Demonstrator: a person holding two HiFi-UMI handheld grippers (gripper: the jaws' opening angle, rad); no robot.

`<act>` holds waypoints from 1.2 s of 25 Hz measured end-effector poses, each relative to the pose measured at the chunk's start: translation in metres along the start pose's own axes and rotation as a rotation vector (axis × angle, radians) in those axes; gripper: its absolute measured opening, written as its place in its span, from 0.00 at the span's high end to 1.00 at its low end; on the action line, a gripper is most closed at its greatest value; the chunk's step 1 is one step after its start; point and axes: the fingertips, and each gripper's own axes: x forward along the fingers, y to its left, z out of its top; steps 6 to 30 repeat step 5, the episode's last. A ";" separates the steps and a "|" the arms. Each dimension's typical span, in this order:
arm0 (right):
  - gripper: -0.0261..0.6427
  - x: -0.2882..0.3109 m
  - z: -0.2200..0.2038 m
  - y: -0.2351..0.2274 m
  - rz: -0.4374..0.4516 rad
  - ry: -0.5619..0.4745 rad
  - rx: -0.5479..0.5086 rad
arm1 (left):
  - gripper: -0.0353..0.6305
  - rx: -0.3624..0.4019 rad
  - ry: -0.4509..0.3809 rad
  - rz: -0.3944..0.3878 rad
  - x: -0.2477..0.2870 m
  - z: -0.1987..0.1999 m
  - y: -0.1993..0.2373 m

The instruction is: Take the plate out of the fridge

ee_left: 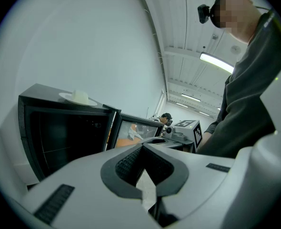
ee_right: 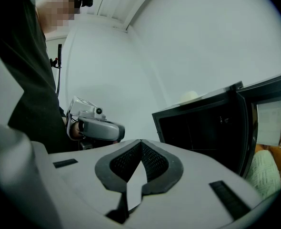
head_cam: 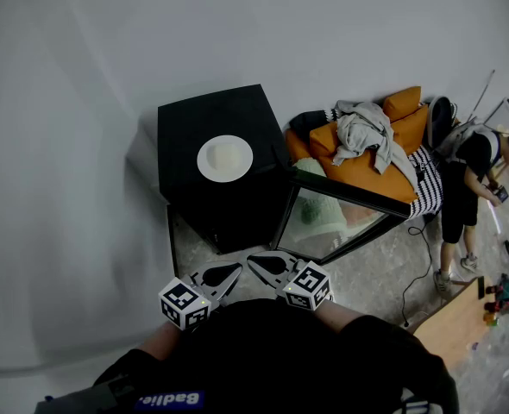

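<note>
The left hand-held gripper (head_cam: pixel 235 270) and right hand-held gripper (head_cam: pixel 254 261) are pressed together and empty, held in front of the fridge (head_cam: pixel 204 115) — probably idle, since the plate (head_cam: pixel 225 158) already sits on top of the fridge — door (head_cam: pixel 341 222) open.

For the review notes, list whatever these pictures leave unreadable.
- Fridge interior: black in both gripper views, and the head view shows only its top. Contents unknown.
- White lump on the plate: too small and washed out in every view to identify.
- Bystander, at the head view's right edge: the item in hand is too small to make out.
</note>
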 end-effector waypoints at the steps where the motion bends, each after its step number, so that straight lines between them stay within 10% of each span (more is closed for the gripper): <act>1: 0.95 0.000 0.000 0.000 0.000 -0.005 0.005 | 0.95 0.000 0.001 0.000 0.000 0.000 0.000; 30: 0.95 0.001 -0.002 -0.002 -0.001 -0.003 0.011 | 0.95 0.001 0.002 0.001 0.000 -0.001 0.001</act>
